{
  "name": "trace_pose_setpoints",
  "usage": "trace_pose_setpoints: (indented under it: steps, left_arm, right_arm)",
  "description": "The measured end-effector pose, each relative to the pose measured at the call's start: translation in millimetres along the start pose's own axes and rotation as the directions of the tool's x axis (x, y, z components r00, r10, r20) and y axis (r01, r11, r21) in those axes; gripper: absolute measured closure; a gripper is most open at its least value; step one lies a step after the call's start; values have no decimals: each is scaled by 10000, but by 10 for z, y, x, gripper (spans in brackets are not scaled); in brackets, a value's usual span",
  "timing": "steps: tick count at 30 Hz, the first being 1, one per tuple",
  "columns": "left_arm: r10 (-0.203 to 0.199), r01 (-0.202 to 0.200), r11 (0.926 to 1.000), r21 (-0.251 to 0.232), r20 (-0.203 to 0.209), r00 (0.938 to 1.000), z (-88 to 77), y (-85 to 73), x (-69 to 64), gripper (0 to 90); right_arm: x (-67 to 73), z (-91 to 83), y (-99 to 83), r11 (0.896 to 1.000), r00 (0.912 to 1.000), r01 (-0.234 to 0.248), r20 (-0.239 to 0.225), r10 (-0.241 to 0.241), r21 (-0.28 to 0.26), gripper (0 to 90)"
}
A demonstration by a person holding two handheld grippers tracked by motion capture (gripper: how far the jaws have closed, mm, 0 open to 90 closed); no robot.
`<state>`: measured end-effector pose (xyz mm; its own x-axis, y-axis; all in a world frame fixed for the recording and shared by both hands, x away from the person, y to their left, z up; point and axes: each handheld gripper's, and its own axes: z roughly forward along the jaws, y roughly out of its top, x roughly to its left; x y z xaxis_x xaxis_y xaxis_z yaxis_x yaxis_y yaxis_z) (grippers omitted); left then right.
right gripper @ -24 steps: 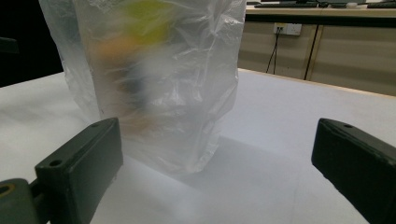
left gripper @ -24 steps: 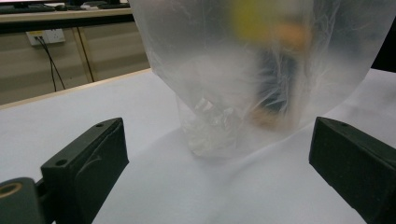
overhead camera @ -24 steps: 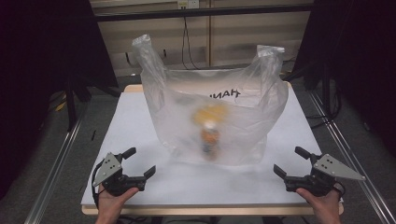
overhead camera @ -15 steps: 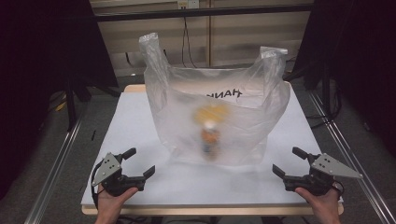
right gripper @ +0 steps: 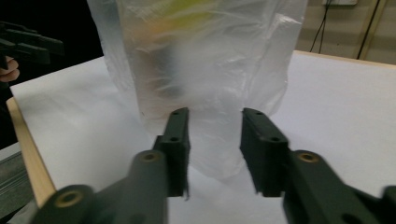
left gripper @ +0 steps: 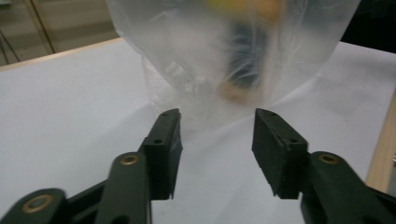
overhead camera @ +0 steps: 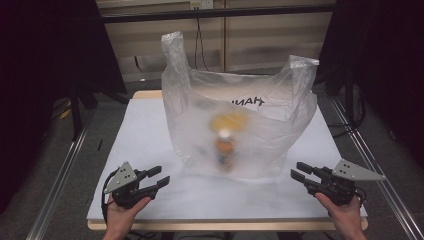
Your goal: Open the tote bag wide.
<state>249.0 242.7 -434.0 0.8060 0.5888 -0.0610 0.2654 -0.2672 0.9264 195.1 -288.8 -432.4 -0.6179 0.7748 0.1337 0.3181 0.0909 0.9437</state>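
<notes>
A person sits at a white table with a two-jaw gripper in each hand, seen from above. The landmark is a clear plastic bag standing upright at the middle of the table, its two handles raised.

To the left of the bag and nearer the person, the left gripper rests low over the table, its jaws pointing toward the bag. They stand apart with nothing between them, and they stop short of the plastic.

Inside the bag stands what looks like a small bottle with an orange body and a white cap, though the plastic blurs it. Something yellow lies just behind it.

To the right of the bag, also nearer the person, the right gripper points at the bag's lower corner. Its jaws are parted and empty, near the plastic without touching it.
</notes>
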Motion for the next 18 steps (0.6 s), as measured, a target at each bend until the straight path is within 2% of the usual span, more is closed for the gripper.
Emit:
trace_pose_setpoints:
  steps: [1,2,4,7,8,9,11,13,18]
  left_arm:
    - [0,0,10000,0,0,10000,0,0,0,608]
    - [98,-101,9999,123,226,9997,1,24,-9,653]
    - [-30,18,9998,222,530,9986,13,48,-16,729]
    - [-26,-17,9986,529,808,9967,32,80,-24,833]
    - [-153,106,9987,498,958,9953,42,84,-31,864]
    - [-77,15,9982,599,1023,9947,46,95,-34,887]
    - [-75,-1,9971,755,1005,9949,50,108,-40,900]
    - [-94,-48,9936,1130,1248,9921,81,151,-59,900]
    - [-42,-158,9919,1264,1564,9877,124,258,-100,900]
  right_arm:
    - [2,-2,7,10000,10000,-3,-18,3,39,714]
    - [6,2,14,10000,9999,6,-119,-5,94,753]
    - [27,7,26,9997,9996,-2,-286,9,238,803]
    - [70,5,46,9985,9992,84,-399,-62,541,872]
    - [77,1,54,9985,9986,112,-515,-84,545,888]
    - [82,-4,60,9984,9985,59,-549,-28,565,900]
    - [95,-7,81,9973,9981,35,-621,11,736,900]
    - [102,3,108,9962,9969,26,-789,43,869,900]
    - [129,47,212,9933,9939,49,-1098,79,1153,900]
